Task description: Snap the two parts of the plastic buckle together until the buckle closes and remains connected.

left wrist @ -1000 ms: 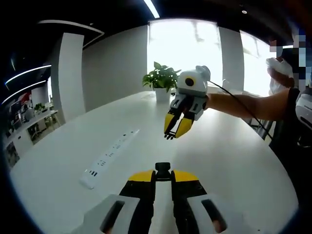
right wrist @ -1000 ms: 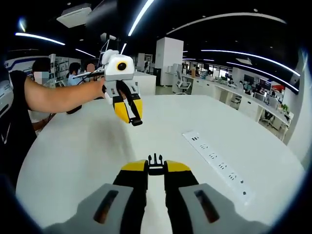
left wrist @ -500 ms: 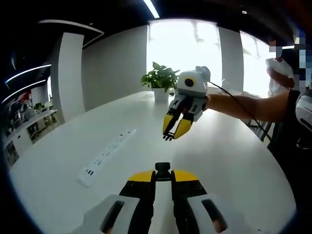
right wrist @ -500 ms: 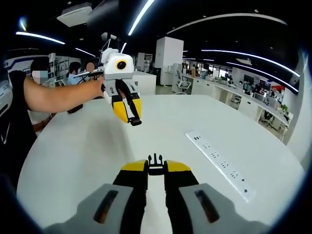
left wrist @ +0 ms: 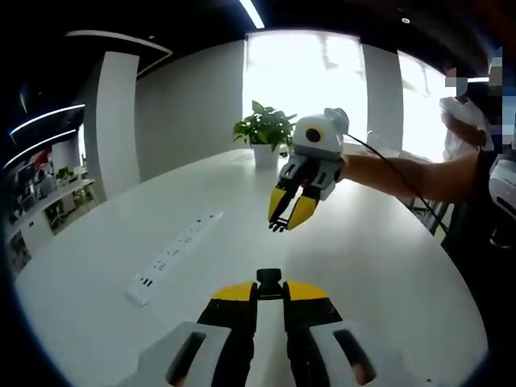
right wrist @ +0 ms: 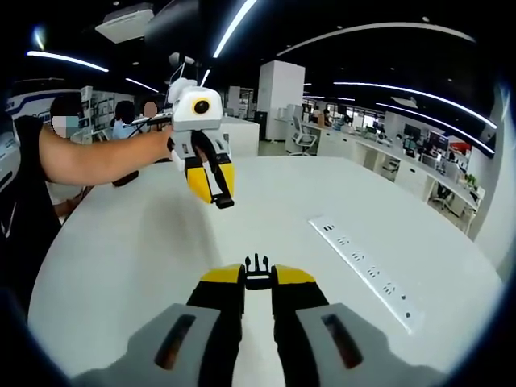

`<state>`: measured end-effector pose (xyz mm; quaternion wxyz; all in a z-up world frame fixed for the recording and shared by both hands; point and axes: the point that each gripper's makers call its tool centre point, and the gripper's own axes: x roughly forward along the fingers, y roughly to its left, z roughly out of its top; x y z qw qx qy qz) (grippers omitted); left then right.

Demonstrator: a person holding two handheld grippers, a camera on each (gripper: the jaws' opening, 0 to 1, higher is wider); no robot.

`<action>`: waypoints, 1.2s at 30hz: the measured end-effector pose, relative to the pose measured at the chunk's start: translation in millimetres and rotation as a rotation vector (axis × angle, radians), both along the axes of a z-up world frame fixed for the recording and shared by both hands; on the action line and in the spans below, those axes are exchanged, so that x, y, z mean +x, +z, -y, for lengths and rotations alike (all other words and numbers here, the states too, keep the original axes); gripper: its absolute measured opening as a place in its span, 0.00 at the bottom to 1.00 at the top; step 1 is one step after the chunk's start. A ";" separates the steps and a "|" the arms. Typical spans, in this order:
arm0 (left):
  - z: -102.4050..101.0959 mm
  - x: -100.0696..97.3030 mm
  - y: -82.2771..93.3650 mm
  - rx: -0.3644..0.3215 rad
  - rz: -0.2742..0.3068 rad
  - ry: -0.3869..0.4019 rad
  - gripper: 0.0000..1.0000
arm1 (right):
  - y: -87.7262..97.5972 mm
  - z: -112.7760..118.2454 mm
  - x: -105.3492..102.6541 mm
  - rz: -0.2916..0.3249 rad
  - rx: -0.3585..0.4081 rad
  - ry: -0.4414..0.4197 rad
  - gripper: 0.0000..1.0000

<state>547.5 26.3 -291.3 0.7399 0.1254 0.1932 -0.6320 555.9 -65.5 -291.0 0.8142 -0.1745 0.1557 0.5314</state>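
Note:
In the left gripper view my left gripper (left wrist: pixel 269 288) is shut on the black socket half of the buckle (left wrist: pixel 269 279), which pokes out between its yellow tips. Ahead of it the right gripper (left wrist: pixel 281 222) hangs above the white table, pointing down toward me, with the pronged buckle half (left wrist: pixel 279 226) at its tips. In the right gripper view my right gripper (right wrist: pixel 257 278) is shut on that black pronged half (right wrist: pixel 256 268), prongs forward. The left gripper (right wrist: pixel 222 197) floats ahead at upper left with the socket half (right wrist: pixel 225 202) at its tips. The two halves are apart.
A long white power strip (left wrist: pixel 173 255) (right wrist: pixel 365 272) lies on the white table (left wrist: pixel 379 258). A potted plant (left wrist: pixel 264 131) stands at the table's far end. The person's arm (right wrist: pixel 97 157) reaches in from the left; other people stand behind, and office desks fill the background.
Both views have drifted a little, so the power strip sits slightly further aside. The grippers keep their grip and their distance from each other.

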 end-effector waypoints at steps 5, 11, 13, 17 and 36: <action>-0.6 -0.8 0.1 -0.002 -0.001 0.002 0.11 | -4.0 -1.7 -1.5 -0.008 -0.006 0.005 0.11; 0.1 -6.3 1.0 0.001 -0.010 -0.009 0.11 | -3.5 -3.7 -4.9 -0.006 -0.003 0.009 0.11; -0.5 -7.3 2.1 0.001 -0.004 -0.006 0.11 | -1.7 -3.0 -5.4 -0.004 0.000 0.006 0.11; -2.0 -9.8 4.2 0.001 -0.001 -0.005 0.11 | 1.5 -2.5 -8.3 0.000 0.000 0.006 0.11; 0.6 -22.5 10.6 -0.005 0.010 -0.016 0.11 | 5.7 0.5 -21.9 0.010 -0.002 -0.006 0.11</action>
